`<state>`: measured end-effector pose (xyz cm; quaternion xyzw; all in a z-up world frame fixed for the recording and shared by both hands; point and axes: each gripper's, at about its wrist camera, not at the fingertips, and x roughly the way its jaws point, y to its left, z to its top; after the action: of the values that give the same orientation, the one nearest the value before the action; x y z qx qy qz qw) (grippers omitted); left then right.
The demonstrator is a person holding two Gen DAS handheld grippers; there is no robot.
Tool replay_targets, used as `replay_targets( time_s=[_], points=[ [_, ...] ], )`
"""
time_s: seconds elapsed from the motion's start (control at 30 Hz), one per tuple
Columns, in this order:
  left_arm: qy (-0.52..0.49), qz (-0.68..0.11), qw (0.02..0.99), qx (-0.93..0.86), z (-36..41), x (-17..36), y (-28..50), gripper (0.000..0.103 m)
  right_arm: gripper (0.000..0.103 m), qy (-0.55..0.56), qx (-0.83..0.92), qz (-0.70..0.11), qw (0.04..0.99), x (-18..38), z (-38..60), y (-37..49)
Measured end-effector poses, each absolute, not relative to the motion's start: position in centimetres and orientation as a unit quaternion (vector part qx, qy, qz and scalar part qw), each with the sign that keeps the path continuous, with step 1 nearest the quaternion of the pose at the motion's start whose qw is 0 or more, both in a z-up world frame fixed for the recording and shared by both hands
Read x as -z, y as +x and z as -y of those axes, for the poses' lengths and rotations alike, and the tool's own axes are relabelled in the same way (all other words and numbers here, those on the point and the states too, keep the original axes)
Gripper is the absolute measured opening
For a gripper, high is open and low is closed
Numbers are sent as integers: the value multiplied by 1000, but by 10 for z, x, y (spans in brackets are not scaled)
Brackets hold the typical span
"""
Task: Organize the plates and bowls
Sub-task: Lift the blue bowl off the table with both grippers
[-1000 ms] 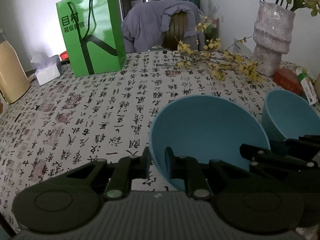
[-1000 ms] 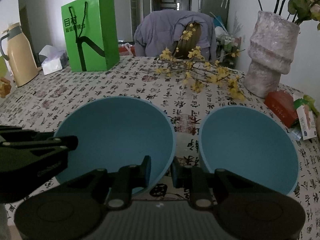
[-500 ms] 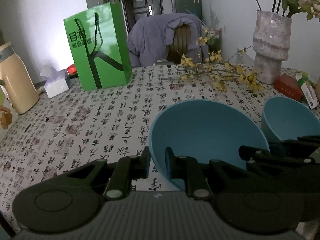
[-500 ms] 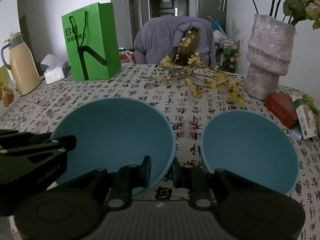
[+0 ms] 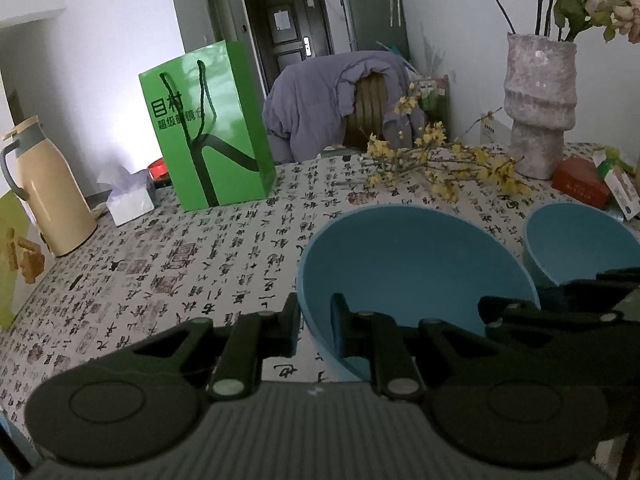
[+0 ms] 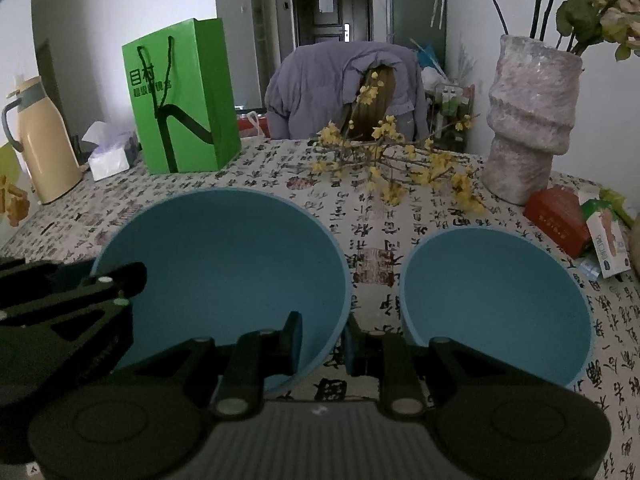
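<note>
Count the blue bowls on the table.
2: the larger bowl, its rim gripped by both the left gripper and right gripper; the smaller bowl sits right of it.

left wrist: low, close, facing doorway | right wrist: same heading, further right | shared: large bowl (image 5: 412, 264) (image 6: 224, 264)

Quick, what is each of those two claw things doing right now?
Left gripper: shut on the rim of the larger blue bowl.
Right gripper: shut on the opposite rim of the same bowl.
</note>
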<state>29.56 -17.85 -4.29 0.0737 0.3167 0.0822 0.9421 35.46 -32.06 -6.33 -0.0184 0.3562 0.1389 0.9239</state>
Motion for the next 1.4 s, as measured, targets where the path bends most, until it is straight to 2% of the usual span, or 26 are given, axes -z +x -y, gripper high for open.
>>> replay_targets(
  time_s=[1.4],
  points=[
    [60, -300, 947, -92, 143, 17, 255, 17, 20, -41, -150, -336, 929, 32, 286, 316]
  ],
)
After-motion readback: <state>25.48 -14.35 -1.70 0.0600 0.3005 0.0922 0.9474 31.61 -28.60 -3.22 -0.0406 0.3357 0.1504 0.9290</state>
